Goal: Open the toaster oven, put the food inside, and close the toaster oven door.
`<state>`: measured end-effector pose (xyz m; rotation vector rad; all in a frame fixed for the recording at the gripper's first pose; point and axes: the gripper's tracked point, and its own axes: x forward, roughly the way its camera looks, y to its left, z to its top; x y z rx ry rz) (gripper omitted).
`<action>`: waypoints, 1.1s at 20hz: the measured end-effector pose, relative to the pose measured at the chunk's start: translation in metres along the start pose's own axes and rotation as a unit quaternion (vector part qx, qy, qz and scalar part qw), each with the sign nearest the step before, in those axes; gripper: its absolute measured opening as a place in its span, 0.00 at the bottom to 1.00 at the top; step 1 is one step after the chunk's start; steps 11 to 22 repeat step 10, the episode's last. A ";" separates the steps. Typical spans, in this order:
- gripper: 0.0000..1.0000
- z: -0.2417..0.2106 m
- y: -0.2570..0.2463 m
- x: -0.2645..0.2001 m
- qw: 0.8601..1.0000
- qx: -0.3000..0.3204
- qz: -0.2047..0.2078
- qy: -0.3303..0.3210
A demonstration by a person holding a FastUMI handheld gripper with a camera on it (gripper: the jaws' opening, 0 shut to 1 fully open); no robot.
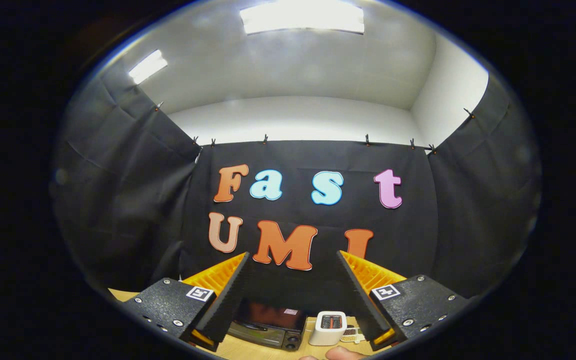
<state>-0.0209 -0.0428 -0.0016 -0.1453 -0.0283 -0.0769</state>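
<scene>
Hand-held gripper held high and level, fingers spread wide, gripping nothing; between them, down on the wooden bench, a boxy dark toaster oven (door closed), a white toaster right of it

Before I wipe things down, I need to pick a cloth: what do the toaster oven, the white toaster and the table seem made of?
Toaster oven, between the open fingers: dark, probably metal casing with a glossy, glass-like reflective door. White toaster: smooth, slightly shiny shell, likely plastic or painted metal. Table: pale wood-look top, matte; solid wood or laminate, unclear.
</scene>
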 end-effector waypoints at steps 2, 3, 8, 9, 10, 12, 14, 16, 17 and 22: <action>0.99 -0.002 -0.002 0.000 1.000 0.005 0.003 0.005; 0.99 -0.004 -0.002 0.000 1.000 0.009 0.005 0.007; 0.99 -0.009 -0.001 0.000 1.000 0.015 0.012 0.006; 0.99 -0.008 0.000 0.000 1.000 0.013 0.012 0.004; 0.99 -0.006 0.000 0.001 1.000 0.011 0.012 0.002; 0.99 -0.006 0.000 0.001 1.000 0.011 0.012 0.002; 0.99 -0.006 0.000 0.001 1.000 0.011 0.012 0.002; 0.99 -0.006 0.000 0.001 1.000 0.011 0.012 0.002; 0.99 -0.006 0.000 0.001 1.000 0.011 0.012 0.002; 0.99 -0.006 0.000 0.001 1.000 0.011 0.012 0.002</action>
